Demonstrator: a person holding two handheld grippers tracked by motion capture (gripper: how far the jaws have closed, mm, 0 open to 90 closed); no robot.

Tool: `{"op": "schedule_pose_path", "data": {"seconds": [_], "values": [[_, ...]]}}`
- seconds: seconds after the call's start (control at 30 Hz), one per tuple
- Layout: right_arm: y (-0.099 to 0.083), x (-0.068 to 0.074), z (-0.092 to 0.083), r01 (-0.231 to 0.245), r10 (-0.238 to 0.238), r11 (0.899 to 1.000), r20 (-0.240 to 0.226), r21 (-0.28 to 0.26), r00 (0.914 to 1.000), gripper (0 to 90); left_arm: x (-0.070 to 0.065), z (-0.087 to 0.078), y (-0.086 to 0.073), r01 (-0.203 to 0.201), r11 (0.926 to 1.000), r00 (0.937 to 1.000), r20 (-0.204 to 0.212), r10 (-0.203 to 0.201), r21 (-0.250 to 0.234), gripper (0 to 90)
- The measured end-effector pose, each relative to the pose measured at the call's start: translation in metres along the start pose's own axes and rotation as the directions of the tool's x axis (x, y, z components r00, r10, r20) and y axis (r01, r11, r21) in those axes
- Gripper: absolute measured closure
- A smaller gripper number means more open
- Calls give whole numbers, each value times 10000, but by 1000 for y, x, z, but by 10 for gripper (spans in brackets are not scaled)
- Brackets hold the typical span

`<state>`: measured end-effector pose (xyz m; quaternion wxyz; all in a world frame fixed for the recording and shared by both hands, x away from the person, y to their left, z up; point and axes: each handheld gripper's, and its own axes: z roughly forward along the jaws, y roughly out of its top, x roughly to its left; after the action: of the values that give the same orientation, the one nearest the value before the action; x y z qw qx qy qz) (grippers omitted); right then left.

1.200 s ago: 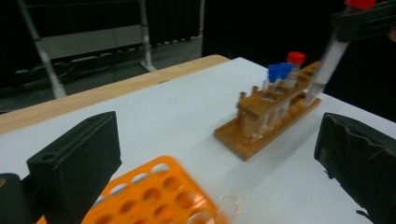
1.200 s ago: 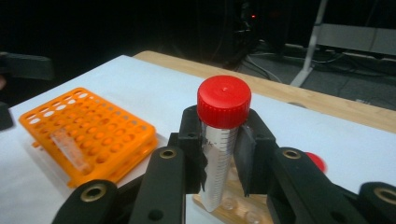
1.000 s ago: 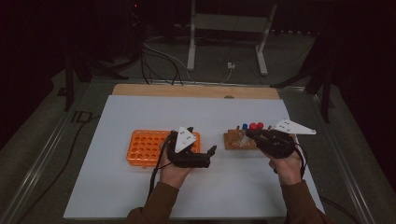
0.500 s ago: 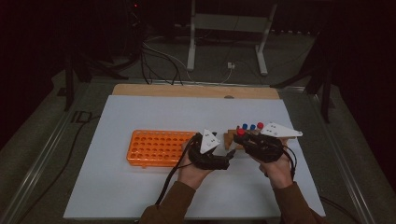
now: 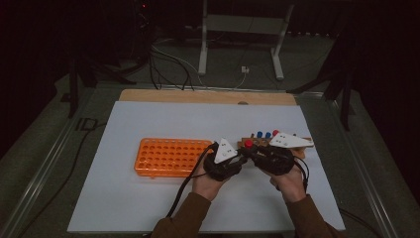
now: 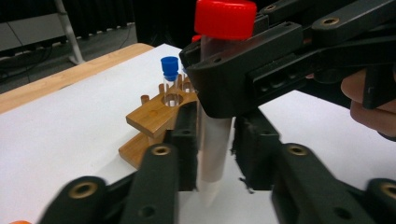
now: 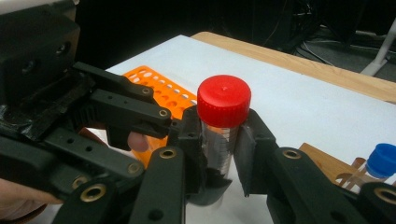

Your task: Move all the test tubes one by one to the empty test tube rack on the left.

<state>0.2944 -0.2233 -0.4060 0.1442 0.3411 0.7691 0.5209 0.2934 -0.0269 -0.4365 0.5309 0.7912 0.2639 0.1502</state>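
Red-capped tube (image 7: 223,122) stands upright above the tabletop (image 5: 148,203), at 3 o'clock from the orange rack (image 5: 169,156). Right hand-held gripper (image 7: 220,149) squeezes it under the cap. Left hand-held gripper (image 6: 215,154) has just been closing and now pinches its lower part, probably a hand-over. Wooden rack (image 6: 154,119) waits behind.

Two racks (image 5: 168,156), four capped tubes (image 5: 249,143), two tongs (image 5: 246,157)

orange rack (image 5: 168,156), wooden stand (image 6: 156,119), blue-capped tubes (image 5: 263,135)
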Motion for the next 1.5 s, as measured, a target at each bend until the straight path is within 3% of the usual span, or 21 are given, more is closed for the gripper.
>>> {"op": "schedule_pose_path", "data": {"seconds": [0.1,0.2,0.4,0.53,0.63,0.83,1.17,1.5], "values": [[0,-1,-1,-98,96,9999,-163,-102,9998,708,0,-1,0,18,10000,10000,-6,-18,-37,752],[1,-4,-3,-221,207,9993,-473,-306,9987,523,2,-2,0,54,10000,9999,-85,-54,-15,754],[3,-7,-13,-187,194,9961,67,-864,9998,198,9,-8,1,205,9997,9994,-276,-208,-105,755],[2,-14,-18,-338,383,9941,428,-1032,9983,123,15,-17,3,261,9993,9988,-403,-272,-284,756],[1,-18,-21,-95,175,9953,837,-959,9963,35,21,-27,3,276,9989,9981,-543,-297,-383,756],[-7,-31,-24,-271,405,9954,1466,-920,9884,4,36,-47,2,407,9969,9945,-940,-470,-676,756],[-10,-37,-39,-298,513,9918,1738,-1243,9834,4,58,-79,-3,539,9935,9858,-1535,-689,-1002,755],[-16,-46,-50,-331,585,9918,2074,-1236,9765,3,70,-96,-25,785,9933,9755,-1991,-940,-843,755]]}}
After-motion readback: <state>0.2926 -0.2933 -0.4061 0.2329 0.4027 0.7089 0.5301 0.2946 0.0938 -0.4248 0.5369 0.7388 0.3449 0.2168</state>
